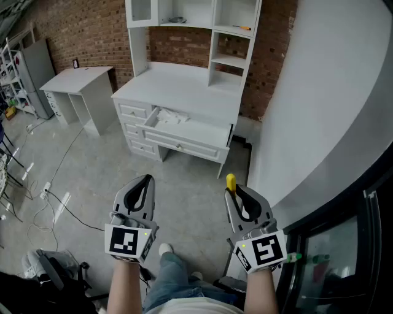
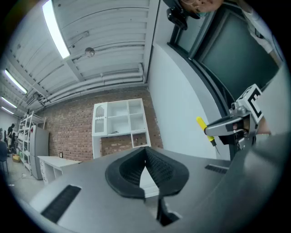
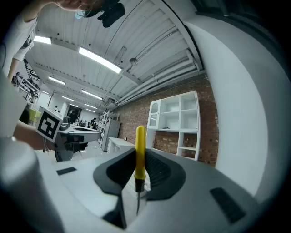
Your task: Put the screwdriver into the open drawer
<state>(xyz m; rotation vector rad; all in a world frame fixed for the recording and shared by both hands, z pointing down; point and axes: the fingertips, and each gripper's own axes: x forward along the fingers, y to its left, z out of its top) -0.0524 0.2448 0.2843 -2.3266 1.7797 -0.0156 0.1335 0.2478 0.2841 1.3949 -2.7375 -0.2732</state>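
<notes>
My right gripper is shut on a yellow-handled screwdriver, which stands upright between the jaws with its yellow handle above them and its thin blade pointing down. My left gripper is shut, its pads meeting with nothing between them. Both are held out level, well short of the white desk. The desk's wide middle drawer is pulled open, with pale crumpled things at its left end. From the left gripper view the screwdriver shows at the right, in the other gripper.
A white hutch with shelves tops the desk against a brick wall. A second white desk stands further left. A curved white wall fills the right side. Cables trail over the grey floor. The person's leg and shoe are below.
</notes>
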